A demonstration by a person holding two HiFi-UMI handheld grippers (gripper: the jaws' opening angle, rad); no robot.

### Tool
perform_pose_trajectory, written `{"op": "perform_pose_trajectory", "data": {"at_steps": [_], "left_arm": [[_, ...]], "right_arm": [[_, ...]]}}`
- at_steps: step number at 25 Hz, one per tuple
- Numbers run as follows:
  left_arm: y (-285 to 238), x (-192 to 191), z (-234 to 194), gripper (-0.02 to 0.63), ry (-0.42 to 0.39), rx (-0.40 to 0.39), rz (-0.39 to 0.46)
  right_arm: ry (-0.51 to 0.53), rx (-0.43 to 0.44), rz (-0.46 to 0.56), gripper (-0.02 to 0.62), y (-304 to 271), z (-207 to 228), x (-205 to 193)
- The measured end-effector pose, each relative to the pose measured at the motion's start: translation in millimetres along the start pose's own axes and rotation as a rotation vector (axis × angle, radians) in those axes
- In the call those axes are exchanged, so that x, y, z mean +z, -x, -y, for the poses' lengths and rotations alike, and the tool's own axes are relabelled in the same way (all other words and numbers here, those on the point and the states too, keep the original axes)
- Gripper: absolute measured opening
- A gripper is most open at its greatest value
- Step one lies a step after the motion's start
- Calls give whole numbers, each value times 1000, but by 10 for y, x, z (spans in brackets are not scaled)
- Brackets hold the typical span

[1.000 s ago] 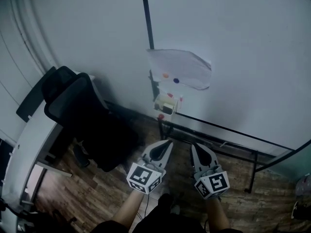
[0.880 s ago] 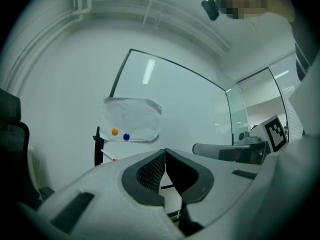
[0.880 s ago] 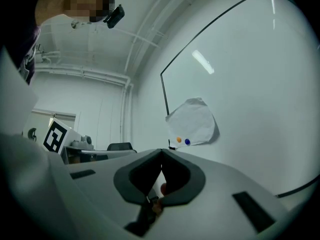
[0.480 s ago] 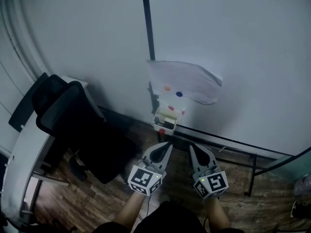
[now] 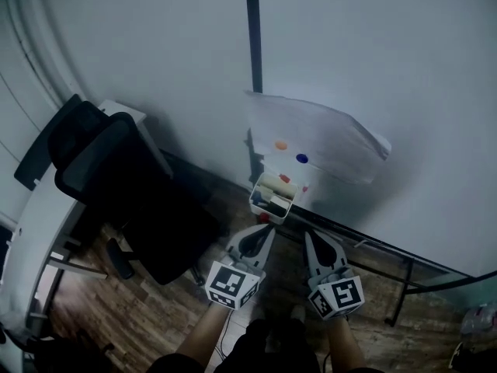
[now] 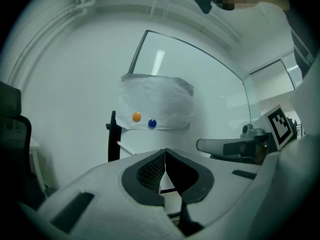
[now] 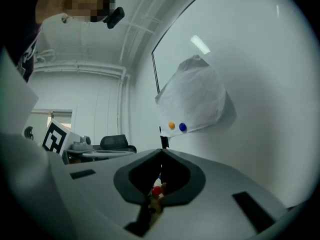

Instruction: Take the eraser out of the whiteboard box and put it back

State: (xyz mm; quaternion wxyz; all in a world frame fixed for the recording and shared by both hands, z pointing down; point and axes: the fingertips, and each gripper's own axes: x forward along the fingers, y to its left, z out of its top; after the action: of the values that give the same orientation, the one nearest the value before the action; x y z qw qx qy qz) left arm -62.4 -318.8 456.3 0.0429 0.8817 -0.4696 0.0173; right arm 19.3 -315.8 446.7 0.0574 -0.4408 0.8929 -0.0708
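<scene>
Two grippers in frame, one per hand, both held level and side by side, noses toward the whiteboard (image 5: 404, 68). Two bare forearms (image 5: 203, 337) ran up from the lower edge of the head view.

Left gripper (image 5: 269, 228): jaws clenched tip to tip, nothing between them. Right gripper (image 5: 308, 235): jaws likewise closed, nothing held (the red speck seen behind its tips lay farther off, by the box).

One box (image 5: 262, 213) hung at the lower left corner of the whiteboard, against the dark frame, just ahead of both sets of tips and apart from them. It held several small items; the eraser could not be singled out among them.

One sheet of paper (image 5: 326, 134) sat on the whiteboard near its left edge, above the box, pinned by two magnets: one orange magnet (image 5: 281, 145), one blue magnet (image 5: 301, 158). One black chair (image 5: 132, 185) stood to the left.
</scene>
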Motion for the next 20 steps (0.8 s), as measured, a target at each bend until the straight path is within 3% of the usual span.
{"op": "perform_pose_trajectory", "data": {"at_steps": [5,13,18,20], "left_arm": [[-203,-251,-234,5,41,63,-24],[-388,-492,-434,6,56,92,-38],[-467,-466,-486,9,-5,131,-30],[-528,-499,-476,46,-33,132,-49]], "right_arm": [[-36,34,-32,3,-193,214,-257],[-54,71,-53,3,-413,353,-467],[-67,71,-74,3,-450,417,-557],[-69,64,-80,3,-448,443,-576]]}}
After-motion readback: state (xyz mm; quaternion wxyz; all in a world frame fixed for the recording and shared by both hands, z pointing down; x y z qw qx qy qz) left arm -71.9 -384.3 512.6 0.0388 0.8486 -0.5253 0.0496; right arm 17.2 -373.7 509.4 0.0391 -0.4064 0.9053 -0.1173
